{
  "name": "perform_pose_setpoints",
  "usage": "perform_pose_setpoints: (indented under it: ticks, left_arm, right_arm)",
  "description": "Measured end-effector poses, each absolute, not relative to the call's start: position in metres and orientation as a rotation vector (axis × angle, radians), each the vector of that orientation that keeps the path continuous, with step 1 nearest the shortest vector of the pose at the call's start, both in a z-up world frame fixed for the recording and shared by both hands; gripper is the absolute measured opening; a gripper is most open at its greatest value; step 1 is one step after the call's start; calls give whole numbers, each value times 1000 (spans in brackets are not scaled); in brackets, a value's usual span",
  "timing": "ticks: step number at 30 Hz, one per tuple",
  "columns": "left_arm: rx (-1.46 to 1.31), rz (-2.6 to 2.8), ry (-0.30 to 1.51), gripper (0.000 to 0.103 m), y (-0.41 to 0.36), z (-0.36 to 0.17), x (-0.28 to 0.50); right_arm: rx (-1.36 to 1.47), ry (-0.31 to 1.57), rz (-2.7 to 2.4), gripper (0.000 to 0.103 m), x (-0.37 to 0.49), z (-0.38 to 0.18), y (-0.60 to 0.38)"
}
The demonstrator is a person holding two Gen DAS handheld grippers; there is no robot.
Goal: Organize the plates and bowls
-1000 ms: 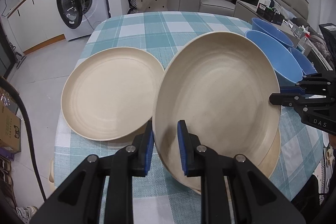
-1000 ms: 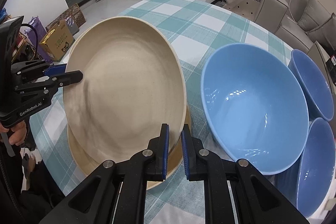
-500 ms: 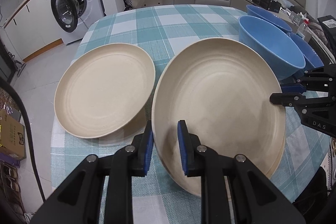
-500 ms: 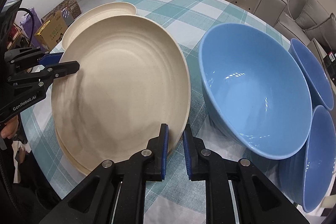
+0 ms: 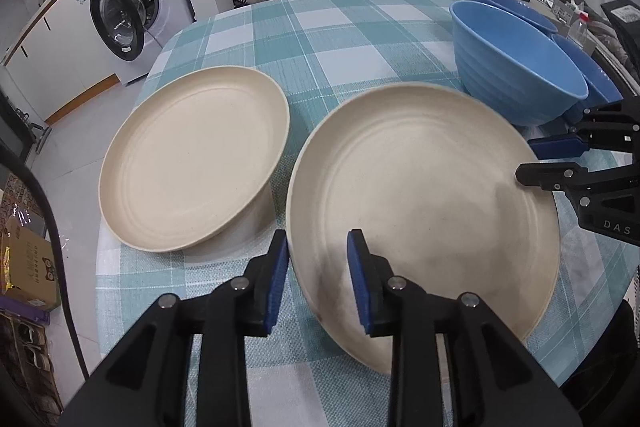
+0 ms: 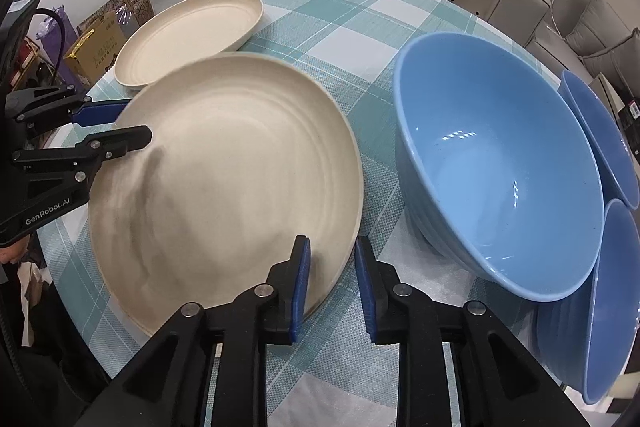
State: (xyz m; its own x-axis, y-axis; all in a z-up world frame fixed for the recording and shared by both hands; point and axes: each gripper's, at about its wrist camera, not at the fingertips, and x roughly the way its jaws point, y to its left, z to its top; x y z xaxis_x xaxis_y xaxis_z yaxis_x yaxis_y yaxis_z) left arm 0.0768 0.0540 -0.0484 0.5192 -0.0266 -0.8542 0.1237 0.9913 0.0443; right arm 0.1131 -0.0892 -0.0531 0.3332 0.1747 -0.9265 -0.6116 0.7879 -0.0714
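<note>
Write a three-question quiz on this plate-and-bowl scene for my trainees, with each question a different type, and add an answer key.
1. True or false: the jaws of the left gripper and the right gripper are clamped shut on the near plate.
2. How many blue bowls appear in the right wrist view? A one, B three, C five.
3. Name the appliance with its door open beyond the tablecloth.
Key: 1 false, both stand open astride the rim; 2 B; 3 washing machine.
</note>
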Motion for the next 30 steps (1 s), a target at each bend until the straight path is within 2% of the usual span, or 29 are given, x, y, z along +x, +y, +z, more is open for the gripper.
perform_pose_setpoints:
  ticks: [5,8,14,16,21,22,23,24,26,27,30]
  left_arm:
    - [96,-116,1020,38,55,-47,73]
    - [85,-118,1016,42,56,-46,71]
    - [10,-120,993,47,71,-40,67]
    - [-17,-115,979,51,78,-36,65]
    - [-79,-79,936,54,100,-23,61]
    - [-89,-68,928,60,104,-21,60]
    - [-97,-53,918,73,109,-19,60]
    - [-99,-37,906,80,112,-17,60]
    - [-105,-8,874,98,119,-12,58]
    - [-107,1,862,102,122,-11,58]
    - [-115,50,817,103,133,-6,58]
  right_arm:
    - [-448,1121,546,28,113,-54,-89]
    - [-439,1116,558,33,112,-52,-90]
    - [-420,1103,599,52,106,-44,-89]
    - [-409,1090,619,65,104,-40,-88]
    - [-371,1059,667,76,100,-27,-84]
    - [-364,1052,674,80,100,-24,-82]
    - [-358,1047,677,81,100,-22,-81]
    - [-350,1041,680,82,100,-20,-81]
    - [-327,1021,690,86,101,-15,-78]
    - [-318,1011,691,88,101,-13,-77]
    - [-289,981,687,97,106,-6,-74]
